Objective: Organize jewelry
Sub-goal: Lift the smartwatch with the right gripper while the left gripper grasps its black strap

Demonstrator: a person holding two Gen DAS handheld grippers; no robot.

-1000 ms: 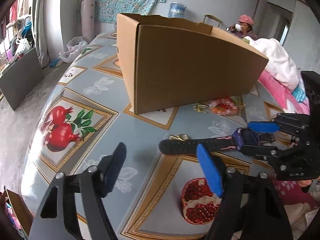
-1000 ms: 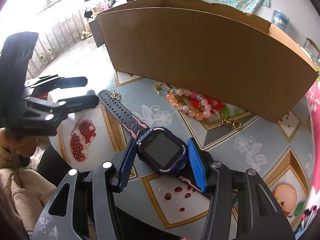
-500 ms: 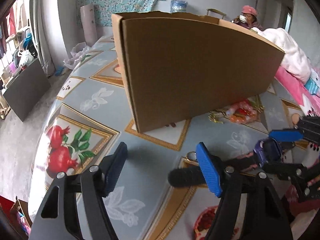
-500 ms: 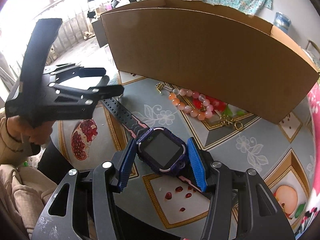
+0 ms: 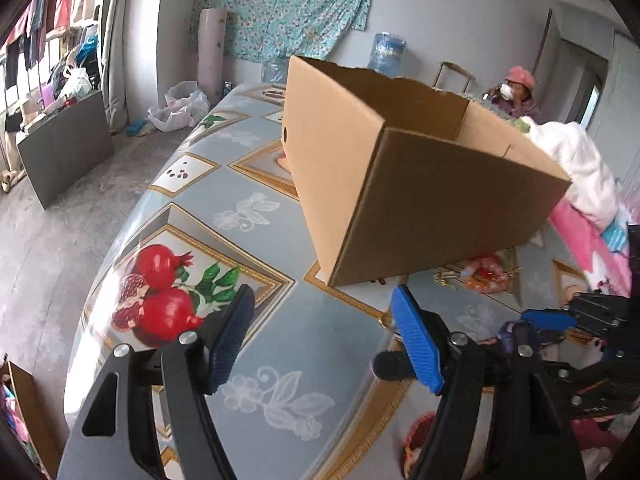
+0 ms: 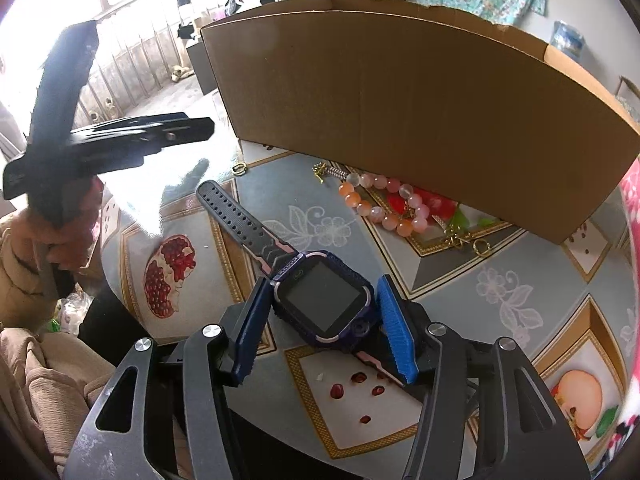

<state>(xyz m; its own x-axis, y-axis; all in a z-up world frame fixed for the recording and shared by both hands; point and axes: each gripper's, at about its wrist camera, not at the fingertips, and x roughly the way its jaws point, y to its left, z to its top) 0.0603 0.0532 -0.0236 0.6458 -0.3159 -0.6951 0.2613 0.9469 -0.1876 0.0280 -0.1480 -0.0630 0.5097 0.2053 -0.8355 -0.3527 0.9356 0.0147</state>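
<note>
Currently my right gripper (image 6: 326,328) has its jaws just opening, blue pads clear of the purple watch (image 6: 324,300) lying between them on the desk (image 6: 460,292). My left gripper (image 5: 324,344) hangs above the desk, jaws wide, gripping nothing. Beyond the watch, a bead bracelet (image 6: 380,204) lies against the cardboard box (image 6: 400,100), a small ring (image 6: 239,168) nearby.

I am at home, in a lived-in room: my table (image 5: 256,184) wears a fruit-print cloth, laundry (image 5: 52,52) hangs left of it, a floral curtain (image 5: 288,8) behind, pink bedding (image 5: 588,236) to its right.
</note>
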